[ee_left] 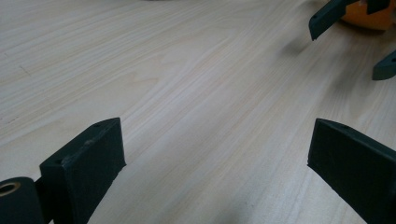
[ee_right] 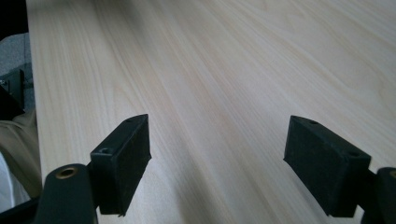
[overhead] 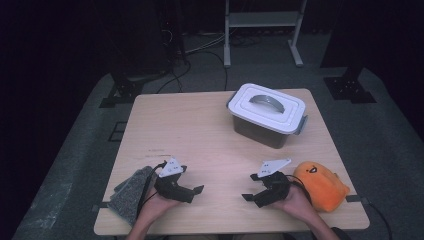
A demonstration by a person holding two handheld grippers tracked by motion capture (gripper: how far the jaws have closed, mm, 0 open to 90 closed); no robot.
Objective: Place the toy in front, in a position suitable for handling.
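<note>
Near the front edge of the pale wooden table (overhead: 200, 130), my left gripper (overhead: 192, 181) rests in a hand, jaws pointing right. They stand open over bare wood in the left gripper view (ee_left: 215, 140). My right gripper (overhead: 250, 186) faces it with jaws pointing left, also open with only table top between them (ee_right: 217, 135). A box with a white lid and grey handle (overhead: 267, 112) stands at the back right. An orange plush toy (overhead: 322, 185) lies just right of the right hand. A grey cloth (overhead: 131, 195) lies under the left forearm at the front left corner.
The right gripper's jaw tips (ee_left: 327, 16) and a bit of the orange plush (ee_left: 369, 11) show at the top right of the left gripper view. A metal stand (overhead: 262, 30) and cables sit on the grey floor behind the table. The table's edge and floor (ee_right: 16, 51) appear left.
</note>
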